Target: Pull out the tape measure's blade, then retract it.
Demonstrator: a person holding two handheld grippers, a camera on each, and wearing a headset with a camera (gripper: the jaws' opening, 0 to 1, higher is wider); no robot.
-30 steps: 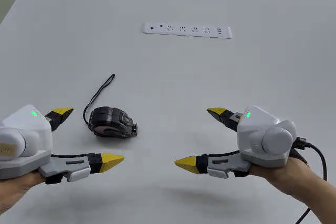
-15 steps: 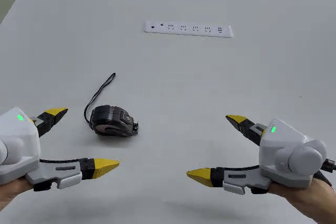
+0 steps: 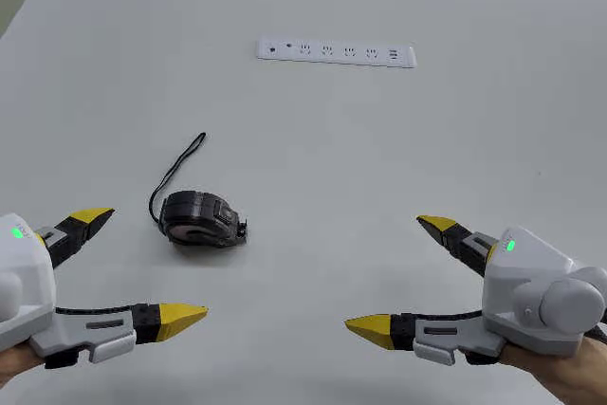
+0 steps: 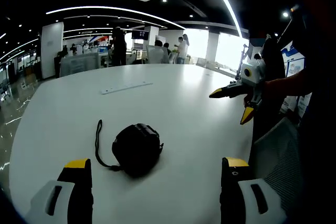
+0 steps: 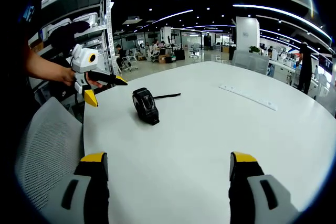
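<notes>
Both grippers released, the tape measure lying free on the table.

The left gripper point(image 3: 149, 263) has its yellow-tipped jaws spread wide with nothing between them, the tips near the tape measure point(image 3: 201, 219) on its near-left side, not touching it. The right gripper point(image 3: 391, 274) is just as open and empty, well apart from the tape measure on its right. The tape measure, a black case, lies on its side on the white table point(image 3: 313, 139), with its blade mouth turned toward the right gripper. Its black wrist strap point(image 3: 175, 173) trails off the far side of the case. A white power strip point(image 3: 337, 52) lies well beyond the tape measure.
</notes>
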